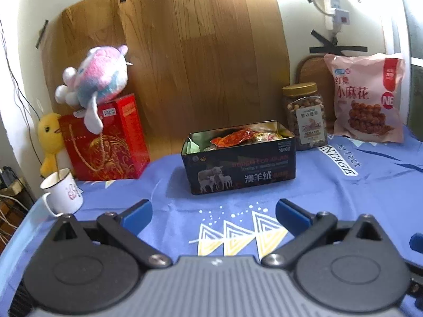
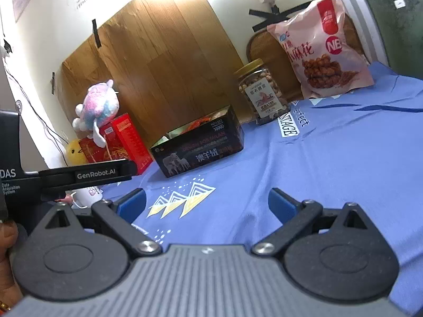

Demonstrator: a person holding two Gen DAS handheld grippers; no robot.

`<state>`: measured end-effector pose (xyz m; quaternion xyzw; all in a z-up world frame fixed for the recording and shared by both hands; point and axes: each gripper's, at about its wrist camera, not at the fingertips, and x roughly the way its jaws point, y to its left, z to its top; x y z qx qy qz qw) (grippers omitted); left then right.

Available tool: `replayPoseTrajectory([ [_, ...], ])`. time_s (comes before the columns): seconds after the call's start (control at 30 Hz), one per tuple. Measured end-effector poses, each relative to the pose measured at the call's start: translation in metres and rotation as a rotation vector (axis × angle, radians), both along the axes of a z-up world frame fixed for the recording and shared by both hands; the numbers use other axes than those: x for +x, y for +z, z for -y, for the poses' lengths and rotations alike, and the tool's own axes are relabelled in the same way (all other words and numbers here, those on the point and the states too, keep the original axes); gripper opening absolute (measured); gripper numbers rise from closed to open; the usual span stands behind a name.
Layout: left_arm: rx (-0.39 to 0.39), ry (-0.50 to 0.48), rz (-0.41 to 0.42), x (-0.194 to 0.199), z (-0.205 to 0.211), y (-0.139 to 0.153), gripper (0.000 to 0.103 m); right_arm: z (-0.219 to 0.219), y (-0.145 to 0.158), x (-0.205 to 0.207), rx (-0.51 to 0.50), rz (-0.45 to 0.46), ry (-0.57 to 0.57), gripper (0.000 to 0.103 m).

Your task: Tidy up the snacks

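Spreading wide, the left gripper [image 1: 213, 212] hovers low over a blue printed cloth [image 1: 330, 198] with nothing between its blue pads [image 1: 137, 215]. The right gripper [image 2: 207, 203] is likewise wide apart and empty, tilted so the scene leans to one side; the left gripper's black body appears at the left edge of the right wrist view, just beside it.

Ahead of both grippers, near the middle of the cloth, sits a dark open tin [image 1: 238, 166] holding snack packets, a red packet [image 1: 230, 137] lying on top. The stretch of cloth between fingers and tin is bare.

To the right of the tin, against the back, stands a nut jar [image 1: 304, 116] with a gold lid, and beside it a pink snack bag [image 1: 367, 97] leaning upright. To the left stands a red gift box [image 1: 113, 142] with a pastel plush toy [image 1: 97, 76] on top, a yellow plush duck [image 1: 50, 137] behind it, and a white mug [image 1: 62, 192] near the cloth's left edge. A wooden panel [image 1: 185, 52] backs the scene.
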<state>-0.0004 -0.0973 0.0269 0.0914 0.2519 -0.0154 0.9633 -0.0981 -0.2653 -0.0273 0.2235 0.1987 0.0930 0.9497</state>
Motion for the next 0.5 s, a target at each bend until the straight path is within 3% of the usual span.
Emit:
replayPoseTrajectory([
  [0.27, -0.042, 0.000, -0.038, 0.080, 0.010, -0.004, 0.103, 0.015, -0.007, 0.073, -0.098, -0.011, 0.013, 0.100],
  [0.5, -0.062, 0.028, -0.085, 0.135, 0.014, 0.017, 0.103, 0.017, -0.003, 0.135, -0.111, -0.056, 0.064, 0.100],
])
